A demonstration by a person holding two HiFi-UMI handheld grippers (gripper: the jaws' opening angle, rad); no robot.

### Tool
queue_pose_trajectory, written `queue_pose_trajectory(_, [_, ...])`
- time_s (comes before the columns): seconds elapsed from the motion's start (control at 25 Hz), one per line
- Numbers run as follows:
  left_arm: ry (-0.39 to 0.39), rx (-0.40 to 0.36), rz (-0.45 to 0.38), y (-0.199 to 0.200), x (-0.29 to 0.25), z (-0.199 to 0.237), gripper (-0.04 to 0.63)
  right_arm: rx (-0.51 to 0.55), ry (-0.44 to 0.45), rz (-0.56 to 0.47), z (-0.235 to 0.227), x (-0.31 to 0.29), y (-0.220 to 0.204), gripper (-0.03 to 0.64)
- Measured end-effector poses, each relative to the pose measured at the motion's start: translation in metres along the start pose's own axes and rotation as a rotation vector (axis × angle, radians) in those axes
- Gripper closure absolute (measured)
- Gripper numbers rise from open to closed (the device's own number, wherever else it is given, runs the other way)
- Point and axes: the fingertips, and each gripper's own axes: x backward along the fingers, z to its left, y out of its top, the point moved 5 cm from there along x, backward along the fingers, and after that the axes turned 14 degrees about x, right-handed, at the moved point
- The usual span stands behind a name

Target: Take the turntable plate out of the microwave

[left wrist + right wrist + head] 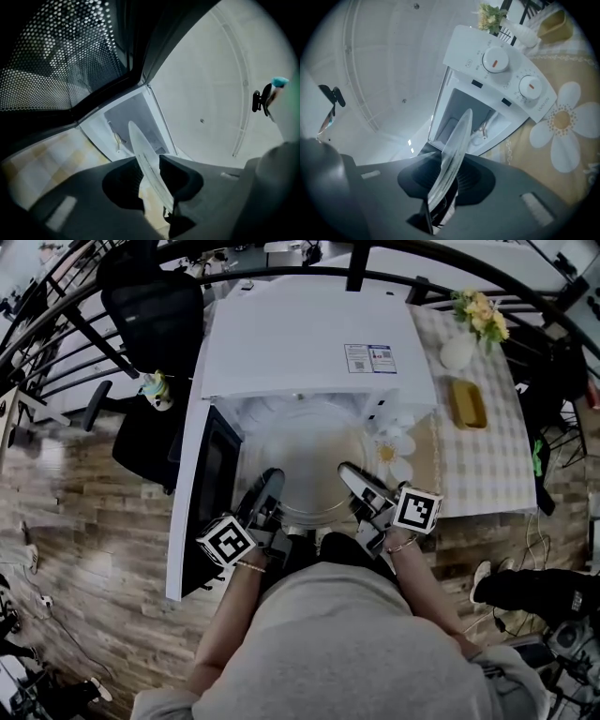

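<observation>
A clear round glass turntable plate [317, 463] hangs roughly level just in front of the open cavity of the white box-shaped microwave [309, 343], carried by 2 grippers on opposite sides of its rim. The left gripper [267, 486] has its jaws closed on the plate's left edge; the left gripper view shows the glass rim [146, 159] pinched between the 2 dark pads. The right gripper [354, 479] is clamped on the right edge in the same way, with the rim [452, 157] running edge-on through its jaws. The microwave's dark-windowed door [204, 493] stands swung open on the left. Its control panel with 2 round white dials [512, 70] faces a beige checked tablecloth with a white flower print [562, 136].
</observation>
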Motion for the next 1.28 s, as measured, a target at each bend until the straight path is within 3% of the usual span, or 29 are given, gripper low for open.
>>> queue_pose_trajectory(0.16, [-0.047, -0.031, 0.004, 0.002, -0.004, -0.009, 0.485, 0.016, -0.003, -0.011, 0.001, 0.002, 0.004, 0.506])
queue_pose_trajectory(0.68, [-0.078, -0.038, -0.015, 0.002, -0.002, -0.015, 0.486, 0.047, 0.017, -0.046, 0.009, 0.004, 0.009, 0.505])
queue_pose_trajectory(0.88, [-0.122, -0.103, -0.013, 0.006, -0.007, -0.026, 0.486, 0.081, 0.007, -0.035, 0.006, 0.005, 0.009, 0.505])
queue_pose_trajectory(1.28, [-0.124, -0.091, -0.018, 0.005, -0.006, -0.024, 0.486, 0.056, 0.022, -0.040, 0.008, 0.004, 0.008, 0.505])
